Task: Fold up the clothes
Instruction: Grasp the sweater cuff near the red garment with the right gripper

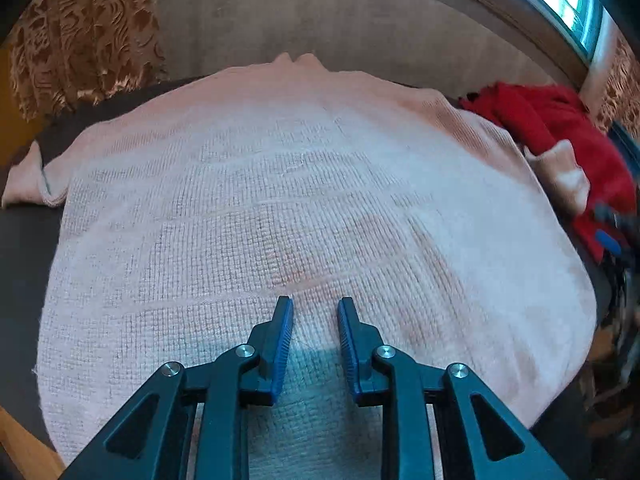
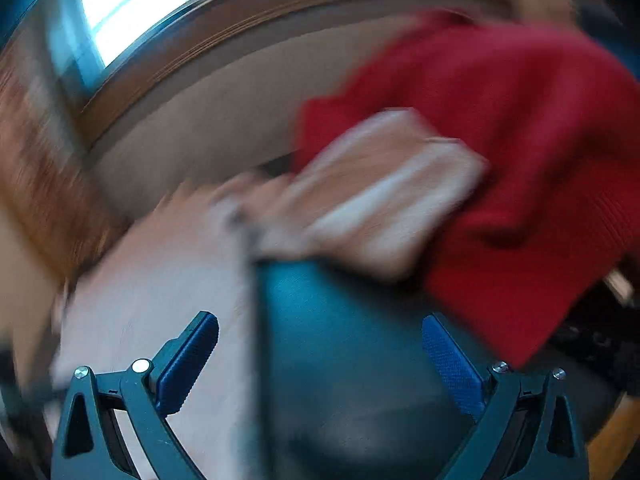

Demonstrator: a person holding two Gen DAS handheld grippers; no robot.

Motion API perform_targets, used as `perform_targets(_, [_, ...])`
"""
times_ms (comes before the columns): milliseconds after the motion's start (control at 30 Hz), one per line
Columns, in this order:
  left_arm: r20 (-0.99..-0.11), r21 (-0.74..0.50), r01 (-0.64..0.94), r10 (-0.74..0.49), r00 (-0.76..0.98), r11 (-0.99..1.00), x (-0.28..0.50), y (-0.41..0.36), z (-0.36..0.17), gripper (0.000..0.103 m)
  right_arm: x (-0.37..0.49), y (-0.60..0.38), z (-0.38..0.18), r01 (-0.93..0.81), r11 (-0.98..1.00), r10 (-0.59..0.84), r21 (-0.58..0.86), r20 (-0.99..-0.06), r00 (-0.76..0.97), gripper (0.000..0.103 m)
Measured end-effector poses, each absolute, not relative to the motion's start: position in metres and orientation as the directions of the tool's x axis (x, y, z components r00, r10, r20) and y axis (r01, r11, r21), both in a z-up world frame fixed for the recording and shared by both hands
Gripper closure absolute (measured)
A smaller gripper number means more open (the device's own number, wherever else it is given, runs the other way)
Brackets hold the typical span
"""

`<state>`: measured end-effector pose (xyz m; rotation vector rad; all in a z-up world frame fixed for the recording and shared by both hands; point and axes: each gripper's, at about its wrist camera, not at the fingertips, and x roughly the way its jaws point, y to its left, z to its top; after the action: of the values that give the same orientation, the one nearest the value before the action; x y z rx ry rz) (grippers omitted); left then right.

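Lying flat, the pink sweater filled most of the left view, dark tabletop showing bare along its left edge and lower right. Its long axis ran bottom to top, collar at upper centre, cuffs at far left and right. The left gripper hovered above its lower middle, jaws slightly apart, holding nothing. The right gripper, jaws wide, straddled the sweater's edge beside a red garment.

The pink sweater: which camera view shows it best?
The left wrist view shows it best: the pink sweater lies spread flat and sharp across the frame, both sleeves visible. The right wrist view is blurred and shows only one edge and a sleeve cuff lying on the red garment.
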<state>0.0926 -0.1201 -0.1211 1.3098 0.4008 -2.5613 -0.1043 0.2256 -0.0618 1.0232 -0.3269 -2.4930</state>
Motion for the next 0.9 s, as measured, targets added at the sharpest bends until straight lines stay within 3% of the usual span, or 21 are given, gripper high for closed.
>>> perform_targets(167, [-0.832, -0.17, 0.31, -0.032, -0.554, -0.936, 0.098, -0.136, -0.12, 0.079, -0.149, 0.266, -0.074, 0.134, -0.831, -0.47, 0.54, -0.552, -0.688, 0.004])
perform_targets(333, [-0.848, -0.143, 0.286, -0.031, -0.528, -0.948, 0.095, -0.135, -0.119, 0.079, -0.177, 0.263, -0.084, 0.12, -0.774, -0.521, 0.621, -0.519, -0.678, 0.031])
perform_targets(467, [-0.853, -0.145, 0.284, -0.026, -0.522, -0.948, 0.089, -0.133, -0.119, 0.079, -0.186, 0.261, -0.09, 0.115, -0.749, -0.547, 0.653, -0.51, -0.664, 0.034])
perform_targets(500, [-0.852, -0.145, 0.285, -0.027, -0.523, -0.948, 0.088, -0.133, -0.119, 0.079, -0.187, 0.26, -0.093, 0.112, -0.741, -0.557, 0.662, -0.514, -0.652, 0.042])
perform_targets(533, [-0.852, -0.145, 0.285, -0.027, -0.523, -0.947, 0.088, -0.133, -0.119, 0.079, -0.188, 0.257, -0.095, 0.109, -0.735, -0.574, 0.669, -0.528, -0.626, 0.065])
perform_targets(600, [-0.851, -0.143, 0.287, -0.03, -0.524, -0.947, 0.084, -0.137, -0.119, 0.079, -0.189, 0.25, -0.1, 0.109, -0.724, -0.605, 0.681, -0.552, -0.573, 0.094])
perform_targets(800, [-0.833, -0.194, 0.327, -0.021, -0.554, -0.925, 0.093, -0.14, -0.118, 0.079, -0.157, 0.231, -0.093, 0.218, -0.742, -0.644, 0.634, -0.584, -0.493, 0.095])
perform_targets(900, [-0.831, -0.219, 0.332, -0.002, -0.556, -0.918, 0.096, -0.144, -0.115, 0.079, -0.162, 0.235, -0.071, 0.236, -0.701, -0.674, 0.673, -0.518, -0.527, 0.095])
